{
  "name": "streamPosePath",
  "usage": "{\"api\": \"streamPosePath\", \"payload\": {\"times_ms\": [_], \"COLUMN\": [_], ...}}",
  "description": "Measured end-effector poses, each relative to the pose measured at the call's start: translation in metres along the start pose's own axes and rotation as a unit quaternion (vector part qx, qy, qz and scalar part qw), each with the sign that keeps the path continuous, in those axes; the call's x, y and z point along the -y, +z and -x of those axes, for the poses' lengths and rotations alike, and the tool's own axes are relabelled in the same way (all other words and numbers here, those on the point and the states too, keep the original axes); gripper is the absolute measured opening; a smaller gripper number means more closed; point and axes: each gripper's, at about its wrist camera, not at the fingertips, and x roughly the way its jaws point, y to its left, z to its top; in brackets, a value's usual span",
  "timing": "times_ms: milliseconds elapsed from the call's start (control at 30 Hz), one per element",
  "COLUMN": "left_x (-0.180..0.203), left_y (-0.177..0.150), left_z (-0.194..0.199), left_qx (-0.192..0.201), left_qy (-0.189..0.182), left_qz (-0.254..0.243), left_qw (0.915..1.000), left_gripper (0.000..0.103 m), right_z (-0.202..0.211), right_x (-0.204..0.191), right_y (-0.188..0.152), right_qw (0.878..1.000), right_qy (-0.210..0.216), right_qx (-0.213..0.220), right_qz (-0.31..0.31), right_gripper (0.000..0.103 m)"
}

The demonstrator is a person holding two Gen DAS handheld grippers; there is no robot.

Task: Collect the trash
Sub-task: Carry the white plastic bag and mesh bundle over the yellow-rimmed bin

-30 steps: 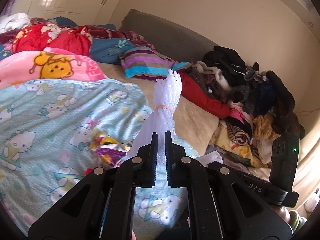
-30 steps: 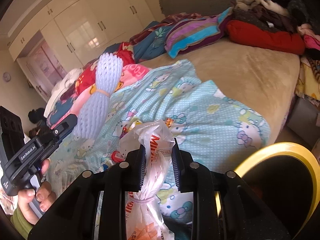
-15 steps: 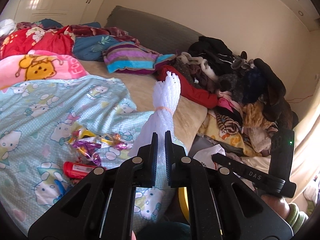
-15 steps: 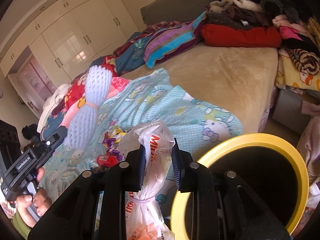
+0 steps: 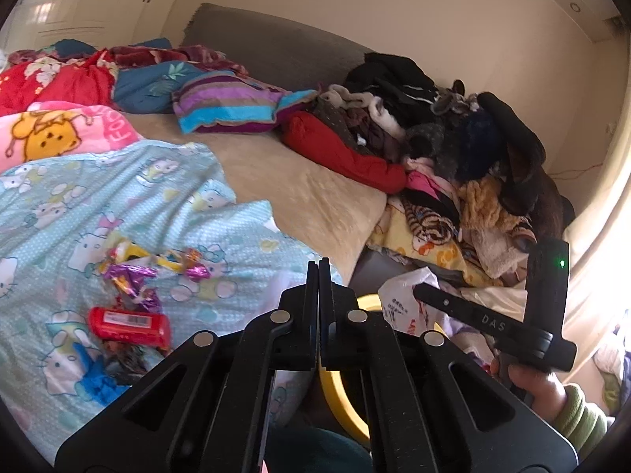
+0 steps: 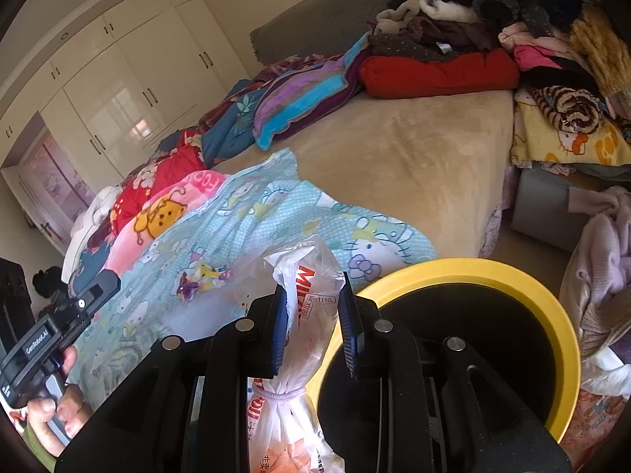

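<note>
At the bed's near edge, over the yellow-rimmed bin (image 6: 568,315).
My right gripper (image 6: 311,315) pinches a plastic bag (image 6: 303,295); my left gripper (image 5: 318,276) is closed, empty; bare mattress (image 6: 414,149) beyond.

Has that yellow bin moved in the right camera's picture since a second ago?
Cannot tell. The yellow bin fills more of the picture now, but the bed has shifted too, so the camera has probably swung toward it.

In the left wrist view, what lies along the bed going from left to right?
Red packet with a barcode → shiny purple candy wrappers → striped purple-and-turquoise pillow → folded red garment → yellow fluffy cloth on the clothes heap.
</note>
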Motion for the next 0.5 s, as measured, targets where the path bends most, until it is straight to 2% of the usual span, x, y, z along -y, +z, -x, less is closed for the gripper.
{"api": "streamPosePath", "payload": {"times_ms": [167, 233, 333, 367, 433, 500], "left_x": [0.014, 0.019, 0.016, 0.013, 0.007, 0.000], "left_y": [-0.011, -0.016, -0.025, -0.026, -0.030, -0.033], "left_z": [-0.014, -0.022, -0.040, -0.045, -0.060, -0.069], "left_qx": [-0.022, -0.037, -0.067, -0.075, -0.109, -0.128], "left_qy": [-0.011, -0.004, 0.031, 0.037, 0.052, 0.068], "left_qz": [-0.015, -0.027, -0.040, -0.042, -0.049, -0.058], "left_qw": [0.9996, 0.9990, 0.9965, 0.9956, 0.9916, 0.9877], "left_gripper": [0.000, 0.000, 0.003, 0.007, 0.039, 0.043], "right_z": [0.009, 0.012, 0.015, 0.016, 0.016, 0.015], "right_x": [0.015, 0.021, 0.031, 0.034, 0.039, 0.046], "right_y": [0.000, 0.001, 0.001, 0.000, 0.000, -0.002], "right_qw": [1.000, 1.000, 1.000, 0.999, 0.999, 0.999], "right_qy": [-0.010, -0.012, -0.016, -0.017, -0.018, -0.021], "right_qx": [0.008, 0.010, 0.011, 0.010, 0.008, 0.005], "right_qz": [-0.014, -0.017, -0.025, -0.026, -0.029, -0.034], "right_gripper": [0.023, 0.023, 0.023, 0.023, 0.023, 0.023]}}
